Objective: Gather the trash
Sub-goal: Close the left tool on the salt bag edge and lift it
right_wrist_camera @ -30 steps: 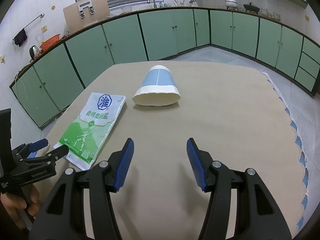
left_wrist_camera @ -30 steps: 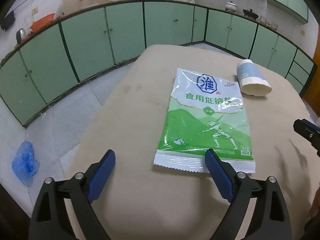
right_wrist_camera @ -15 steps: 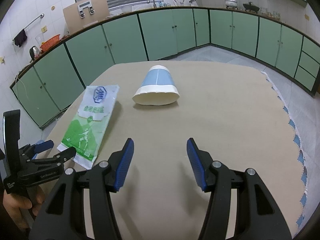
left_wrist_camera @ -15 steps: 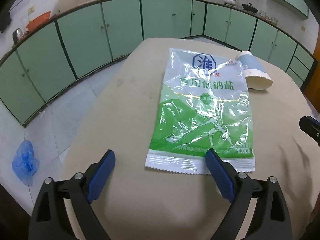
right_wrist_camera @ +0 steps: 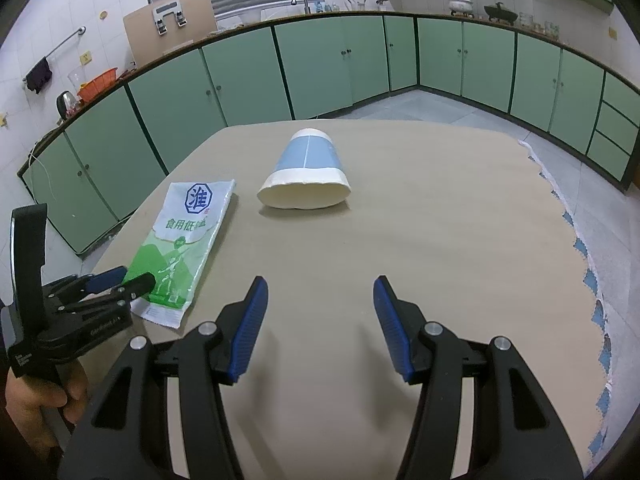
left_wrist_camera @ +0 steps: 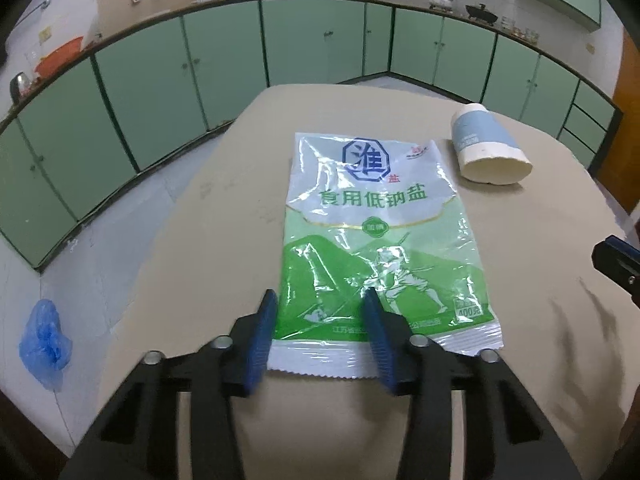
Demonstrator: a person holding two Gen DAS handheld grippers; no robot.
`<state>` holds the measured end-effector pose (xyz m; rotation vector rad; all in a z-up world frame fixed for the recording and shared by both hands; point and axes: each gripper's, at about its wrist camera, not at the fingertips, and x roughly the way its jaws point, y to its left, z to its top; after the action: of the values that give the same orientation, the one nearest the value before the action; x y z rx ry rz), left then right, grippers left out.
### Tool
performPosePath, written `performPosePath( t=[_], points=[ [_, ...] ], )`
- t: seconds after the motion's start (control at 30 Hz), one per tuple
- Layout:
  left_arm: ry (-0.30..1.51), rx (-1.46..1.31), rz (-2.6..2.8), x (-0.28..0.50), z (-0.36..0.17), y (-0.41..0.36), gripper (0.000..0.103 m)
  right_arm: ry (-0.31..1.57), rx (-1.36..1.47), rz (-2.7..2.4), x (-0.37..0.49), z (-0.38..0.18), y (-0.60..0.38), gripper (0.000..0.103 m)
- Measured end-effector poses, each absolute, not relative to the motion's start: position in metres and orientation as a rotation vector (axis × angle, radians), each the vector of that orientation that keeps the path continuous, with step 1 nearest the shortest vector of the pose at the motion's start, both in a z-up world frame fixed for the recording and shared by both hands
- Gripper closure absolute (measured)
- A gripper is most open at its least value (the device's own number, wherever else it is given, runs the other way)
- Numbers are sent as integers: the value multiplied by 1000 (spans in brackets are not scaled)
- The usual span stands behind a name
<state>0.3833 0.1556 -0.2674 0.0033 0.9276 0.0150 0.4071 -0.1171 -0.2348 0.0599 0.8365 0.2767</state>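
A green and white salt bag (left_wrist_camera: pixel 380 232) lies flat on the beige table (left_wrist_camera: pixel 224 216); it also shows in the right wrist view (right_wrist_camera: pixel 184 240). My left gripper (left_wrist_camera: pixel 320 312) has its blue fingers (left_wrist_camera: pixel 264 320) partly closed around the bag's near left corner, with a gap still between them. A crushed blue and white paper cup (left_wrist_camera: pixel 486 150) lies on its side beyond the bag, also in the right wrist view (right_wrist_camera: pixel 306 176). My right gripper (right_wrist_camera: pixel 320 308) is open and empty above the table, well short of the cup.
Green cabinets (right_wrist_camera: pixel 320 68) run around the room under a counter with kitchenware. A blue plastic bag (left_wrist_camera: pixel 44 344) lies on the floor to the left of the table. The table's right edge (right_wrist_camera: pixel 580 240) has a scalloped cloth border.
My left gripper's fingers have narrowed from wide open to straddle the bag's near corner. The bag shifted slightly on the table. The right gripper has not moved.
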Motion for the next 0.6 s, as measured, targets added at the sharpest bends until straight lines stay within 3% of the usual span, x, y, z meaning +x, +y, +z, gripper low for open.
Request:
performPosePath(
  t=[0.03, 0.07, 0.1, 0.6],
  points=[
    [921, 4, 4, 383, -267, 156, 71, 836, 58, 277, 407, -235, -117, 49],
    [911, -8, -4, 381, -266, 160, 97, 835, 56, 278, 406, -234, -117, 49],
    [911, -29, -10, 381, -266, 164, 99, 833, 55, 278, 406, -234, -117, 49],
    [797, -64, -88, 354, -237, 158, 102, 819, 62, 285, 400, -226, -118, 49]
  ],
)
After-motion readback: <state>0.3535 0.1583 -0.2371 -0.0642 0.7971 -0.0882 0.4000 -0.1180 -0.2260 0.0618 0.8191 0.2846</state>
